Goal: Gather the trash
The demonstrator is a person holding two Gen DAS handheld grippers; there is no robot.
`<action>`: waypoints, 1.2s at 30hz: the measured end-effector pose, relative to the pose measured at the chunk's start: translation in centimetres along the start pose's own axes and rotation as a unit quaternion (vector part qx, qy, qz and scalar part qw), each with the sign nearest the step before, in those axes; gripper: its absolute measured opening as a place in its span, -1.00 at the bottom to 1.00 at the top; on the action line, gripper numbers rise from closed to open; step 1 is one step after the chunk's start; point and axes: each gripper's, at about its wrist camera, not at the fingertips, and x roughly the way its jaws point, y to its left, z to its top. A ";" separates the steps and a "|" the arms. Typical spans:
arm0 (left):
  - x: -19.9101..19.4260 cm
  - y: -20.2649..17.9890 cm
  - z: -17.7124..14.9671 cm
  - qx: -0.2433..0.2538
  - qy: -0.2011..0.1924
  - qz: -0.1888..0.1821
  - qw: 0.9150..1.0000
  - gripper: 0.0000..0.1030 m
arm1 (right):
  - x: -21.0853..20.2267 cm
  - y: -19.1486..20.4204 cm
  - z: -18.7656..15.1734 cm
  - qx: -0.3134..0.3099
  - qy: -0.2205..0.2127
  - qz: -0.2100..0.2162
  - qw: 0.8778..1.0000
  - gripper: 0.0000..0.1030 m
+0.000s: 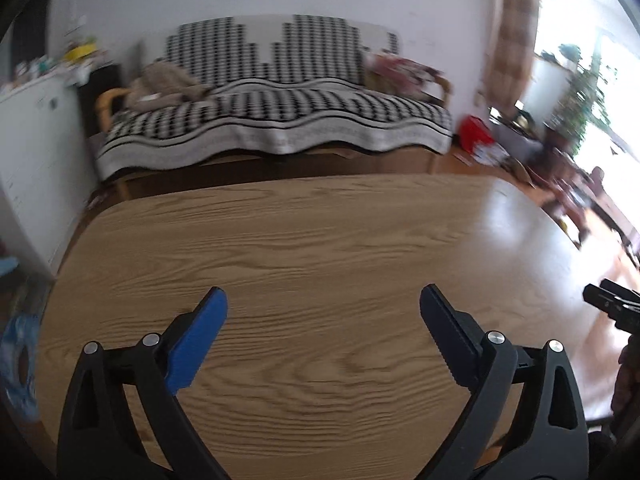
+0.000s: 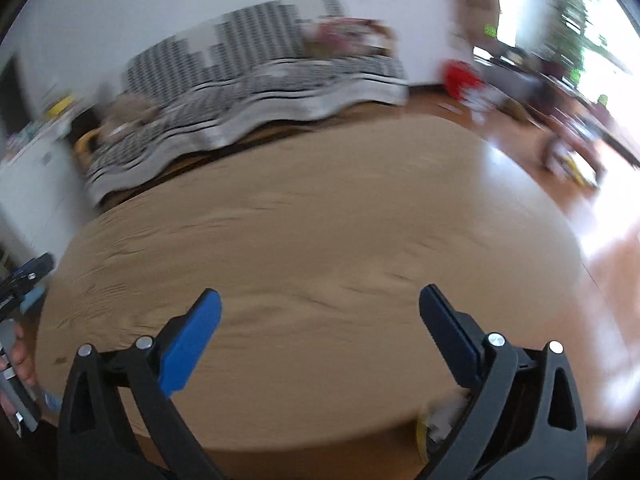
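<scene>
Above the light wood-grain desk (image 1: 304, 240), the left hand-held gripper (image 1: 323, 304) and right hand-held gripper (image 2: 320, 304) both gape wide with nothing between their blue pads; no trash shows on the desk, only a blurred pale scrap (image 2: 444, 420) just beyond its near edge

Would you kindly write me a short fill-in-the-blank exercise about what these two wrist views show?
1. Both the left tongs and the right tongs stand ____, with nothing between them.
2. The pads on the fingers are coloured ____.
3. Below both tongs lies a ____ table.
4. Behind the table, the sofa wears a black-and-white ____.

Missing words: open; blue; wooden; cover
</scene>
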 end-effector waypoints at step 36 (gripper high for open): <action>1.7 3.0 -1.5 -0.005 0.027 0.053 0.998 0.83 | 6.3 11.1 2.4 -0.056 0.006 0.025 0.998 0.86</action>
